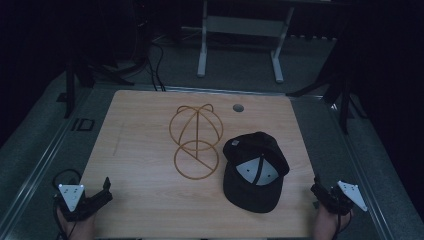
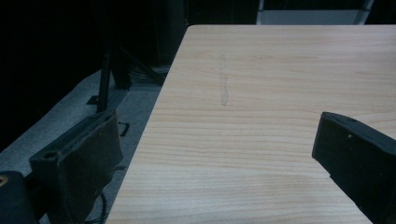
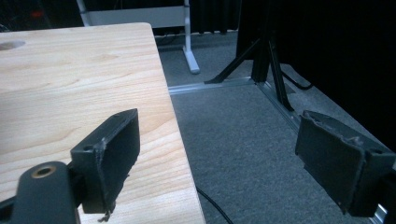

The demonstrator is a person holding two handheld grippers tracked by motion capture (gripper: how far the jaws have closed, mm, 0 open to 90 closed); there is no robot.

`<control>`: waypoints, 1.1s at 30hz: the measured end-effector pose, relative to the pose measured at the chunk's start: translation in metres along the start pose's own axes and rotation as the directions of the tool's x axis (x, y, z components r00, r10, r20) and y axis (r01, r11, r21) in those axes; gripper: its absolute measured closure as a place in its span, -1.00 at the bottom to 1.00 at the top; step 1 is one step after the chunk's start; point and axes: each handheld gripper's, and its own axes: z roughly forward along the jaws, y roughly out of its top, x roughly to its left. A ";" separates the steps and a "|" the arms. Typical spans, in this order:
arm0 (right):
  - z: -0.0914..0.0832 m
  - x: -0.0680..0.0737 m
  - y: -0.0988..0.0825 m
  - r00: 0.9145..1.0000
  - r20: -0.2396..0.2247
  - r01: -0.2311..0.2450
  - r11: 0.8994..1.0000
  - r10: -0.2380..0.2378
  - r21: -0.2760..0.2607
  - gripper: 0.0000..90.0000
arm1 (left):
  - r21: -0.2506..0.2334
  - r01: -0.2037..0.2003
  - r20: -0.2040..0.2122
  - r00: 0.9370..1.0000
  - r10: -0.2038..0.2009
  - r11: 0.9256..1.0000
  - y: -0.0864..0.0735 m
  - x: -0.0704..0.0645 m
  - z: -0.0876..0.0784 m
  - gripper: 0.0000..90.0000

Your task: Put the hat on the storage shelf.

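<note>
A black cap [image 1: 255, 170] with a grey underside lies upside down on the right half of the wooden table [image 1: 150, 190]. Left of it stands a gold wire hat stand [image 1: 196, 141], a dome over a ring base. My left gripper [image 1: 105, 191] rests at the table's front left corner, jaws wide apart with nothing between them; in the left gripper view [image 2: 215, 154] it looks over bare wood. My right gripper [image 1: 317, 190] sits at the front right corner, open and empty, straddling the table edge in the right gripper view [image 3: 217, 154].
A round grommet hole [image 1: 238, 107] sits near the table's far edge. Grey carpet [image 3: 233, 140] surrounds the table. Black stand legs [image 3: 261, 60] and a white frame [image 1: 240, 30] stand beyond the far side. Cables [image 1: 155, 65] lie on the floor at the back left.
</note>
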 end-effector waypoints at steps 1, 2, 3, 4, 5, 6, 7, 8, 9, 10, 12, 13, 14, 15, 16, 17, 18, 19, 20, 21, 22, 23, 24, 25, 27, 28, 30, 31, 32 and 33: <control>0.000 0.000 0.000 1.000 0.002 0.002 1.000 -0.002 0.003 -0.70 | 0.000 0.000 0.000 1.000 0.000 1.000 0.000 0.000 0.000 -0.95; 0.000 0.000 0.000 1.000 0.002 0.002 1.000 -0.002 0.003 -0.70 | -0.001 -0.003 -0.004 1.000 0.003 1.000 0.000 0.000 0.000 -0.95; 0.001 0.000 0.001 1.000 -0.002 -0.001 1.000 0.001 0.019 -0.70 | -0.008 0.002 0.003 1.000 -0.002 1.000 0.000 0.000 0.000 -0.95; 0.002 0.000 0.001 1.000 -0.006 -0.004 1.000 0.004 0.024 -0.70 | -0.010 0.007 0.012 1.000 -0.006 1.000 0.000 0.000 0.000 -0.95; 0.002 0.000 0.001 1.000 -0.006 -0.004 1.000 0.004 0.024 -0.70 | -0.014 0.009 0.008 1.000 -0.009 1.000 0.000 0.000 0.000 -0.95; 0.002 -0.001 0.001 1.000 -0.011 -0.009 0.999 0.009 0.031 -0.70 | -0.016 0.017 0.021 1.000 -0.017 1.000 0.000 0.001 -0.001 -0.95; 0.001 -0.002 0.003 1.000 -0.020 -0.017 0.999 0.018 0.043 -0.69 | -0.009 0.019 0.026 0.999 -0.019 1.000 0.001 0.001 -0.001 -0.95; 0.001 -0.003 0.004 1.000 -0.024 -0.019 0.998 0.020 0.053 -0.69 | -0.002 0.014 0.024 1.000 -0.013 1.000 0.001 0.001 -0.001 -0.95; 0.000 -0.004 0.007 0.999 -0.029 -0.015 0.998 0.017 0.055 -0.69 | -0.005 0.005 0.023 1.000 -0.005 1.000 0.000 0.000 -0.001 -0.95; -0.003 -0.004 0.011 0.999 -0.039 -0.020 0.999 0.022 0.044 -0.69 | -0.008 0.006 0.027 1.000 -0.006 1.000 0.000 -0.001 -0.001 -0.95; -0.009 -0.004 0.020 0.997 -0.072 -0.025 0.999 0.028 0.043 -0.69 | -0.030 0.008 0.046 0.999 -0.007 1.000 0.001 -0.003 -0.003 -0.95; -0.011 -0.004 0.024 0.996 -0.082 -0.021 0.999 0.024 0.044 -0.69 | -0.039 0.001 0.059 0.998 0.002 0.999 0.002 -0.005 -0.004 -0.95; -0.015 -0.003 0.031 0.994 -0.104 -0.018 0.999 0.022 0.045 -0.69 | -0.046 0.002 0.071 0.997 0.001 0.999 0.002 -0.007 -0.005 -0.95; -0.018 -0.001 0.037 0.993 -0.118 -0.004 0.999 0.010 0.050 -0.70 | -0.051 0.003 0.088 0.996 0.001 0.999 0.003 -0.008 -0.006 -0.95; -0.021 0.001 0.042 0.992 -0.124 0.016 0.999 -0.010 0.047 -0.70 | -0.050 0.005 0.104 0.995 0.001 0.999 0.003 -0.010 -0.006 -0.95; -0.023 0.003 0.046 0.991 -0.131 0.030 0.999 -0.024 0.043 -0.70 | -0.041 -0.001 0.125 0.992 0.006 0.999 0.004 -0.012 -0.006 -0.95; -0.027 0.006 0.053 0.988 -0.151 0.049 0.998 -0.042 0.047 -0.70 | -0.029 0.001 0.133 0.991 0.003 1.000 0.004 -0.014 -0.006 -0.95; -0.029 0.008 0.057 0.986 -0.162 0.054 0.997 -0.045 0.047 -0.70 | -0.002 -0.004 0.141 0.990 0.004 1.000 0.005 -0.016 -0.006 -0.95; -0.033 0.011 0.063 0.982 -0.185 0.054 0.998 -0.046 0.040 -0.70 | 0.011 -0.002 0.150 0.989 0.001 1.000 0.005 -0.016 -0.006 -0.95; -0.035 0.013 0.067 0.978 -0.201 0.058 0.998 -0.049 0.037 -0.70 | 0.031 -0.002 0.157 0.988 -0.003 1.000 0.005 -0.018 -0.005 -0.95; -0.038 0.016 0.073 0.973 -0.224 0.073 0.997 -0.063 0.034 -0.70 | 0.042 -0.002 0.155 0.988 -0.005 0.999 0.005 -0.019 -0.004 -0.95; -0.040 0.019 0.076 0.971 -0.231 0.077 0.997 -0.069 0.026 -0.70 | 0.050 -0.005 0.153 0.988 -0.002 0.999 0.005 -0.020 -0.004 -0.95; -0.040 0.019 0.076 0.971 -0.231 0.077 0.997 -0.069 0.026 -0.70 | 0.050 -0.005 0.153 0.988 -0.002 0.999 0.005 -0.020 -0.004 -0.95; -0.044 0.021 0.082 0.965 -0.253 0.079 0.997 -0.073 0.013 -0.70 | 0.053 -0.006 0.146 0.989 -0.001 0.999 0.006 -0.020 -0.005 -0.95; -0.052 0.028 0.097 0.946 -0.316 0.079 0.997 -0.074 0.003 -0.70 | 0.048 -0.007 0.145 0.989 0.000 0.999 0.007 -0.021 -0.007 -0.95; -0.055 0.030 0.102 0.938 -0.340 0.068 0.998 -0.065 -0.003 -0.70 | 0.046 -0.011 0.141 0.990 0.004 0.999 0.007 -0.021 -0.007 -0.95; -0.059 0.036 0.111 0.926 -0.370 0.074 0.997 -0.073 -0.011 -0.71 | 0.046 -0.023 0.141 0.990 0.016 0.999 0.008 -0.022 -0.008 -0.95; -0.061 0.040 0.116 0.925 -0.371 0.085 0.996 -0.087 -0.021 -0.72 | 0.047 -0.031 0.137 0.990 0.024 0.998 0.008 -0.023 -0.008 -0.95; -0.063 0.043 0.120 0.918 -0.382 0.099 0.995 -0.104 -0.032 -0.73 | 0.045 -0.031 0.142 0.990 0.024 0.999 0.008 -0.023 -0.008 -0.95; -0.066 0.046 0.123 0.907 -0.407 0.104 0.994 -0.113 -0.043 -0.75 | 0.045 -0.032 0.151 0.988 0.025 0.998 0.008 -0.024 -0.008 -0.95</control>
